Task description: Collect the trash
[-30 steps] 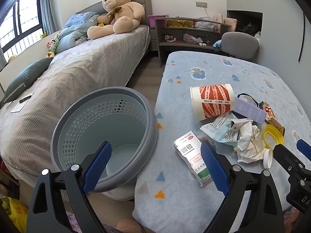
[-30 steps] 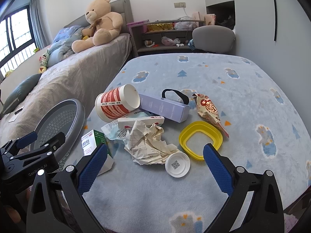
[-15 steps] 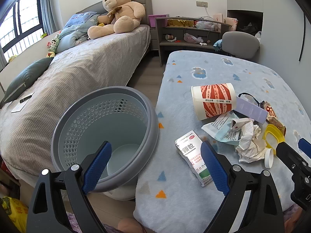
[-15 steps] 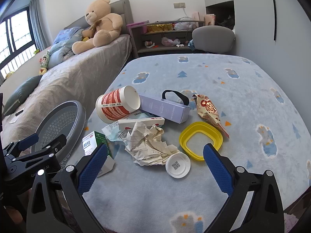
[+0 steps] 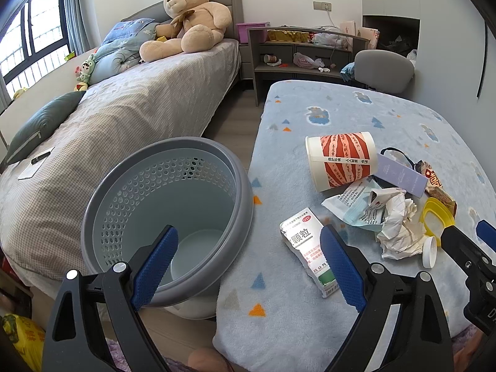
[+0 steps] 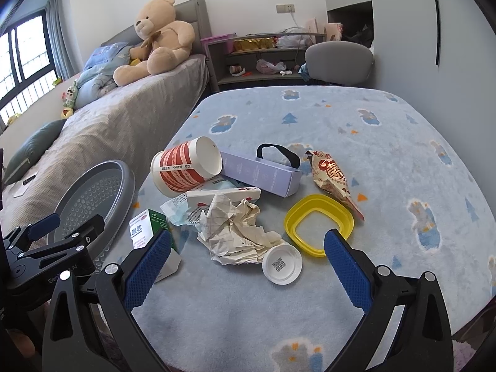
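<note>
Both hand-held grippers hang empty with jaws spread wide: the left gripper (image 5: 248, 266) sits low in the left wrist view, the right gripper (image 6: 248, 263) low in its own.

At lower left of the left wrist view stands the grey perforated basket (image 5: 167, 217), nothing visible inside, its rim just beside the edge of the blue fleece blanket (image 5: 341, 117). Right of it, between the left fingers, lies the white-and-green medicine box (image 5: 305, 248). Further right comes the heap: a red-striped paper cup (image 6: 183, 170) on its side, a crumpled sheet of paper (image 6: 238, 232) touching a white round lid (image 6: 282, 263), a lilac carton (image 6: 260, 172) behind them, a yellow plastic ring (image 6: 319, 223), and a snack wrapper (image 6: 333, 179) at the far right.

By my reading no piece is collected yet — this is the approach before the first pick. The next move calls for one gripper to drop onto a piece, likely the medicine box for the left or the crumpled paper for the right, and close squarely across it.

Both tools are held level and forward, angled slightly down at the blanket, the left one's dark frame showing at the lower left of the right wrist view.
</note>
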### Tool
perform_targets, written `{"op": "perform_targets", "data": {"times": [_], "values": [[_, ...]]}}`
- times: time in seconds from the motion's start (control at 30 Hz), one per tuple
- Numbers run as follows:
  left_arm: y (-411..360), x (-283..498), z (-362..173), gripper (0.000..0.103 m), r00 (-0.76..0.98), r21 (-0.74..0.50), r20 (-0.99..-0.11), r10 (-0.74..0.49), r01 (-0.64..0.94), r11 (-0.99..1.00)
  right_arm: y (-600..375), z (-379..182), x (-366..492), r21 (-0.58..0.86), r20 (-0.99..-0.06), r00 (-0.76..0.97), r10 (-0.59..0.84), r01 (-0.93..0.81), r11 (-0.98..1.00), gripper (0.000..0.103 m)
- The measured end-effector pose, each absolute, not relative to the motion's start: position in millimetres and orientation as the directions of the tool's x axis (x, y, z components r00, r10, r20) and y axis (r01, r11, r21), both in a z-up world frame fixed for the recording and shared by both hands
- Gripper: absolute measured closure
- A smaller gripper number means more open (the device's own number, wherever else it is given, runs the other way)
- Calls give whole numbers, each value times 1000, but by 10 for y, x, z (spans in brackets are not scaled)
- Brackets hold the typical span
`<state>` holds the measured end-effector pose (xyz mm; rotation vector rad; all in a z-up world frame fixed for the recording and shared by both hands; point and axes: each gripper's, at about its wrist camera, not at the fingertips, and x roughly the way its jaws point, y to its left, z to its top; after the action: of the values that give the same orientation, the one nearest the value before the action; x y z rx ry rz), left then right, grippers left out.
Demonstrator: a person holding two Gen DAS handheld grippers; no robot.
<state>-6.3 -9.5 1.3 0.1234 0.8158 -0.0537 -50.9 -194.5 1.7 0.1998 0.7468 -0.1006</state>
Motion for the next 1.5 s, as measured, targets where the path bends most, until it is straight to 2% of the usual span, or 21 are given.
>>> {"op": "perform_targets", "data": {"times": [1.07, 1.5], "values": [[-92, -70, 9, 14, 685, 99, -728, 16, 81, 992, -1949, 14, -512, 148, -682, 731, -18, 162, 976, 6], [-68, -88, -131, 14, 648, 92, -762, 13, 88, 992, -2111, 73, -597, 173, -671, 741, -12, 172, 970, 6]]}}
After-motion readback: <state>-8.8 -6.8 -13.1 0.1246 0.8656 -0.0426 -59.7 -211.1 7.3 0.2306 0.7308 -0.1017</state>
